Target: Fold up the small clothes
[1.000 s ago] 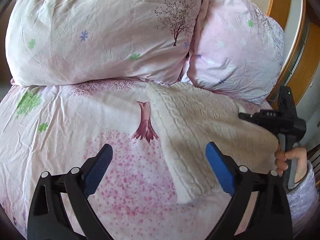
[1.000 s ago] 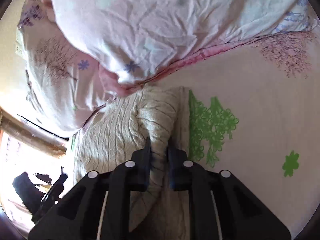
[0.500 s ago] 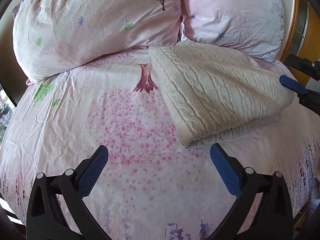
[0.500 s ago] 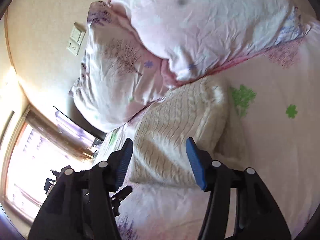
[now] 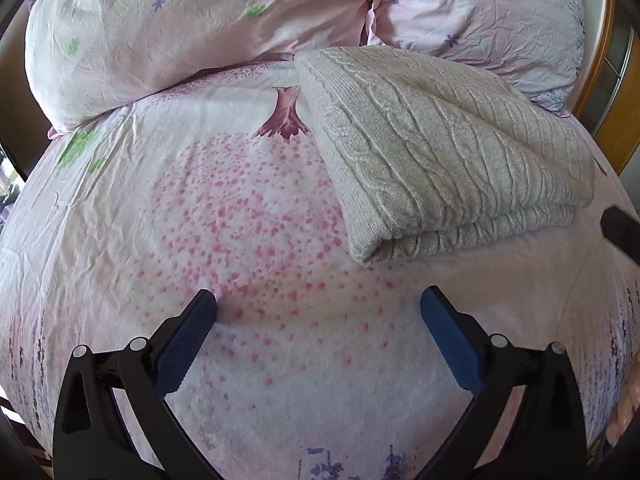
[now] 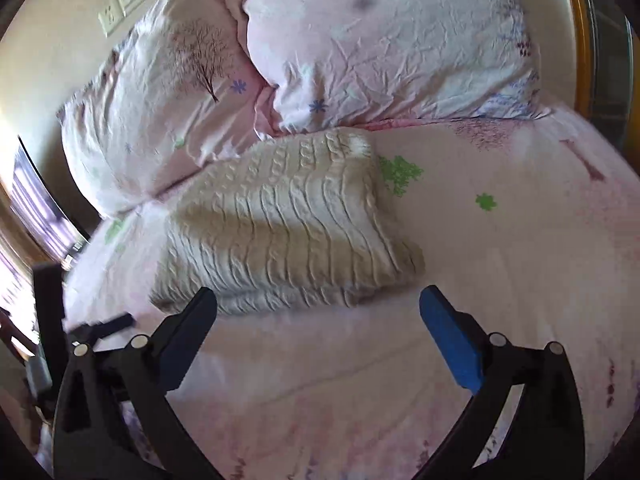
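A cream cable-knit sweater [image 5: 436,148] lies folded in a flat stack on the pink floral bedspread [image 5: 224,208], just below the pillows. It also shows in the right wrist view [image 6: 280,232]. My left gripper [image 5: 318,332] is open and empty, held above the bedspread, short of the sweater's near edge. My right gripper [image 6: 318,332] is open and empty, just in front of the sweater's folded edge. A black tip of the right gripper [image 5: 620,232] shows at the right edge of the left wrist view.
Two large floral pillows [image 5: 192,20] [image 5: 480,12] lean at the head of the bed behind the sweater. A wooden frame [image 5: 608,100] stands at the right. A wall with switches [image 6: 120,0] and a bright window [image 6: 24,240] show in the right wrist view.
My right gripper has let go of the sweater's edge, opened and pulled back. My left gripper has drawn back too. The sweater now lies folded and flat.
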